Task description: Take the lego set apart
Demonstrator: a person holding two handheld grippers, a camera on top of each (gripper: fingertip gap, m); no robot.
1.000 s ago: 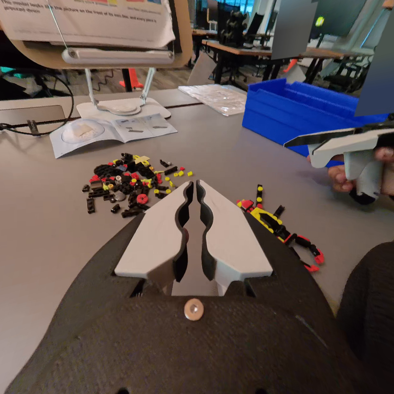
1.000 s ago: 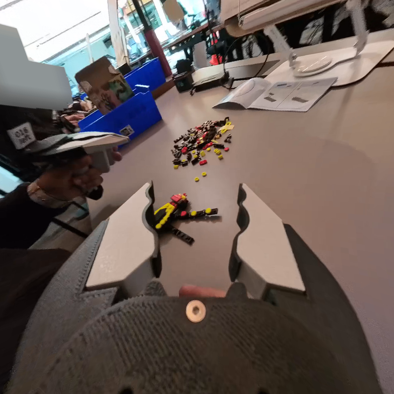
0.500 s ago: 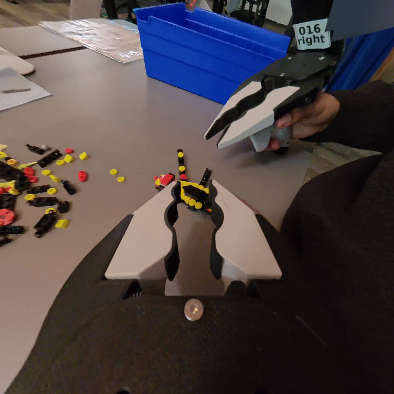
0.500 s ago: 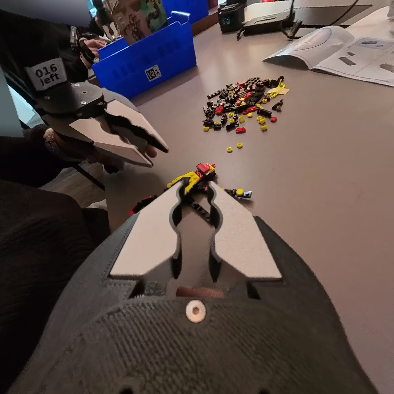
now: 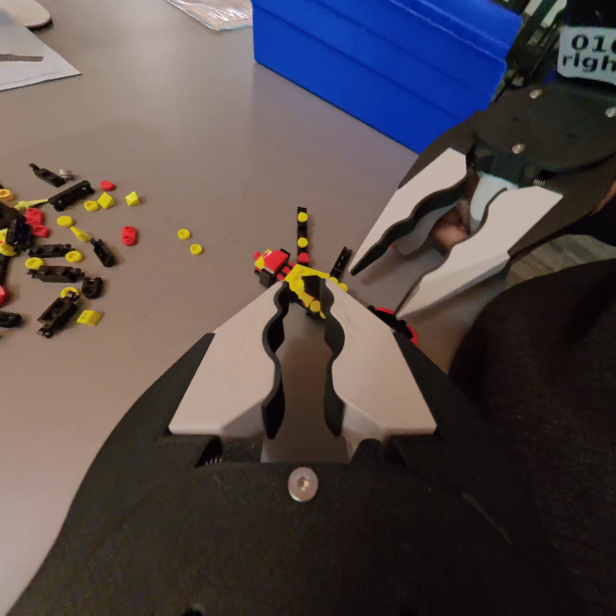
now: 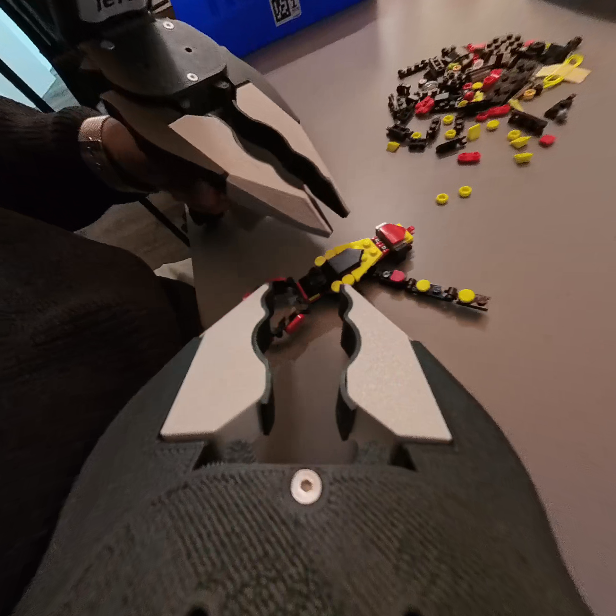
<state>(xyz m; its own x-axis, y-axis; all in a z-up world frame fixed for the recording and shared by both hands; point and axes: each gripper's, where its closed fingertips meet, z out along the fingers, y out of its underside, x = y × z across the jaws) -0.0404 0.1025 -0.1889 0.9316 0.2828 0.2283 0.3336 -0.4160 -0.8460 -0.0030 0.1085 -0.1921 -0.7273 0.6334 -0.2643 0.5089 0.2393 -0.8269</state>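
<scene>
My table [image 5: 200, 126] is grey and takes up most of both views. My left view alone shows the long side of a blue bin [image 5: 366, 56] at the far edge; my right view catches only a corner of a blue bin [image 6: 240, 23] with a sticker, and I cannot tell if it is the same one. Neither view looks over a rim, so what they hold is hidden.

My left gripper [image 5: 303, 290] hangs low over the model [image 5: 300, 280], fingers a little apart with its yellow back showing between the tips; from my right view the left gripper [image 6: 330, 216] is above the model and clear of it, tips nearly together. My right gripper [image 6: 305, 293] has its fingers apart around the dark tail end of the model [image 6: 353, 260], not clamped. In my left view the right gripper [image 5: 373, 293] comes in from the right, its tips beside the model.

The model lies flat on the table, a studded black arm stretched out sideways. Its tail is cut off behind my fingers in the left view.

The loose pieces [image 6: 483, 93] lie in a full heap in my right view; my left view shows only the near scatter [image 5: 63, 240], cut off at the edge. A booklet [image 5: 30, 63] corner shows top left there.
</scene>
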